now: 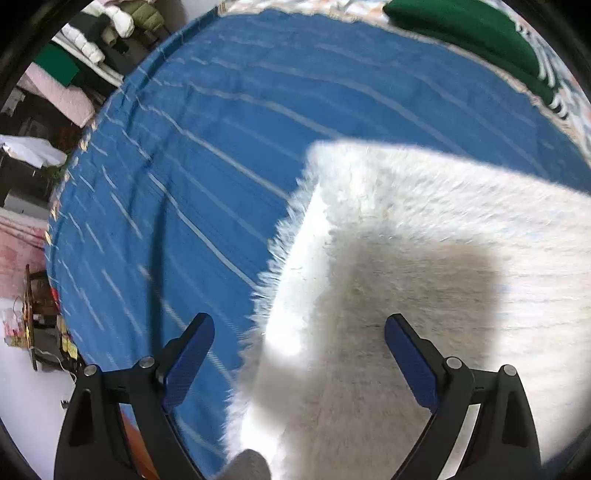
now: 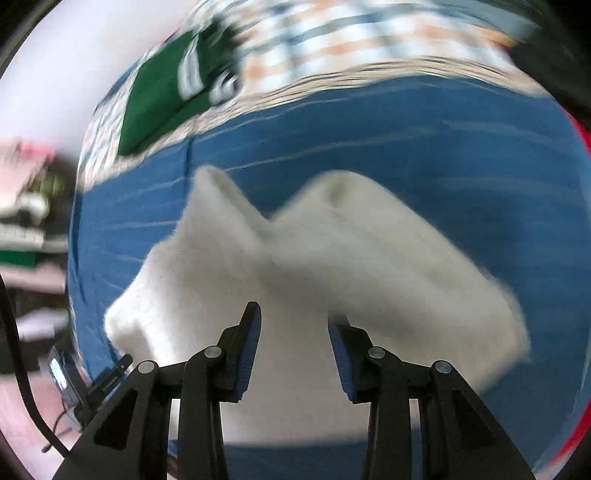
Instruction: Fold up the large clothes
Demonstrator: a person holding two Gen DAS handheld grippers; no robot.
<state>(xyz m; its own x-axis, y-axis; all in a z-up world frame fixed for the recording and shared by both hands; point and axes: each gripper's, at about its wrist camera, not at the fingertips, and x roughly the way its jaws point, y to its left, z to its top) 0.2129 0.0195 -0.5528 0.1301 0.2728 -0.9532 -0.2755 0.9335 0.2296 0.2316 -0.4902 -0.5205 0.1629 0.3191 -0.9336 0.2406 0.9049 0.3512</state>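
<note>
Blue-padded fingers of the left gripper fill the bottom of the left wrist view, spread wide with nothing between them; one finger hangs over the blue sheet, the other over the white fleece. That fleece, a fluffy white garment, fills the lower right of this frame, its fringed edge running from bottom centre up toward the middle, and a dark shadow lies on it between the fingers. Beyond it the sheet, blue with thin pale stripes, spreads to the upper left. A green cloth sits at the top right on a checked cover, and piled clutter shows past the sheet's edge at far left. In the right wrist view, which is blurred, the right gripper stands at bottom centre with its jaws partly apart; the fleece lies directly behind the gap, and I cannot tell whether any of it is pinched. The garment fills the middle of this frame in two raised humps, with the sheet around it. Farther off, the green cloth lies upper left beside the checked cover.
</note>
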